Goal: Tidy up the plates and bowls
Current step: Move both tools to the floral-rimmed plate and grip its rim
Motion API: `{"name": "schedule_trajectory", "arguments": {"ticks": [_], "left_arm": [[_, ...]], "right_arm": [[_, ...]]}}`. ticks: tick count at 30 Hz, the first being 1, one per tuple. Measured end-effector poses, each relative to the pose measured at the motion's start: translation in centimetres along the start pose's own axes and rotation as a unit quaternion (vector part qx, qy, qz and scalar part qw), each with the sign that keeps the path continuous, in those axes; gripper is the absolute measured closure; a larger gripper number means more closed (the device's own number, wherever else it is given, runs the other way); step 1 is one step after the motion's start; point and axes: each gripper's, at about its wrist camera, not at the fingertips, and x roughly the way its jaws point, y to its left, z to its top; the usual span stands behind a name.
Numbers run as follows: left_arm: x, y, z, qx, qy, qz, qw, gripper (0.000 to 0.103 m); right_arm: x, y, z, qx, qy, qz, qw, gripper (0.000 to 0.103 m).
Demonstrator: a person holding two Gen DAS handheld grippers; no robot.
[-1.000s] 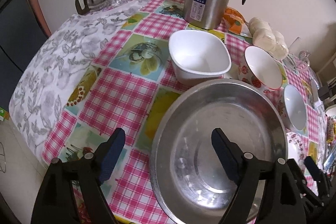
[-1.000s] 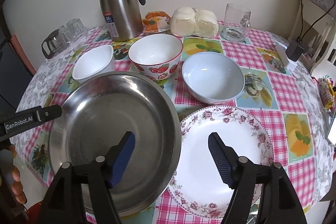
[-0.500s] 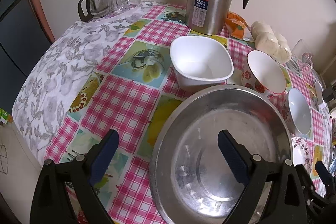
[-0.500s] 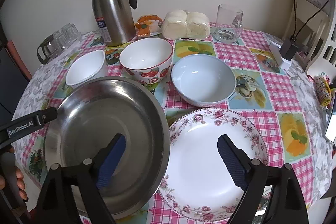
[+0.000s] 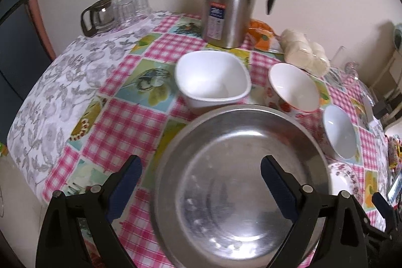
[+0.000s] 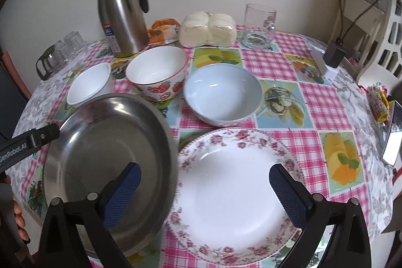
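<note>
Both wrist cameras look down from close above the table's (image 5: 130, 122) near edge toward the far wall (left one further left), sharing the steel basin (image 5: 241, 182) (image 6: 110, 155) and thermos (image 5: 227, 1) (image 6: 123, 14).

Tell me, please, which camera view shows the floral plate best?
The right wrist view: the floral plate lies nearly whole between the open fingers. The left wrist view catches only a sliver of it at the right edge, behind the steel basin.
</note>
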Motion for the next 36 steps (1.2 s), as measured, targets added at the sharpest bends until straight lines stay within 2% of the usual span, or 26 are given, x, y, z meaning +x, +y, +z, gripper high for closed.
{"name": "schedule_trajectory", "arguments": {"ticks": [6, 11, 15, 19, 22, 28, 32, 36], "left_arm": [[-0.9, -2.6, -0.6, 0.029, -0.024, -0.031, 0.9988, 0.007], [-1.4, -5.2, -1.4, 0.058, -0.019, -0.070, 0.9956, 0.007], [-1.8, -8.1, -2.6, 0.088, -0.004, -0.112, 0.9898, 0.007], [-2.5, -10.9, -3.8, 0.129, -0.011, -0.127, 0.9834, 0.007], [-2.4, -12.3, -4.4, 0.145, 0.000, -0.144, 0.9788, 0.007], [-1.4, -14.4, -6.1, 0.175, 0.032, -0.155, 0.9718, 0.008], [-0.9, -14.9, -6.5, 0.184, 0.043, -0.155, 0.9698, 0.009], [-0.2, -15.1, -6.6, 0.183, 0.056, -0.156, 0.9691, 0.016]], "right_arm": [[-0.5, -4.6, 0.1, 0.067, -0.004, -0.012, 0.998, 0.000], [-1.0, -8.8, -0.4, 0.117, -0.003, -0.033, 0.993, 0.000], [-1.3, -11.9, -1.1, 0.148, 0.000, -0.050, 0.988, 0.000], [-1.3, -14.2, -2.0, 0.174, 0.008, -0.051, 0.983, 0.000], [-1.0, -15.2, -2.6, 0.181, 0.017, -0.055, 0.982, 0.000], [0.6, -16.2, -3.9, 0.186, 0.051, -0.057, 0.980, 0.000], [1.9, -15.7, -4.4, 0.180, 0.076, -0.050, 0.979, 0.000], [2.8, -15.1, -4.7, 0.174, 0.092, -0.042, 0.980, 0.002]]}}
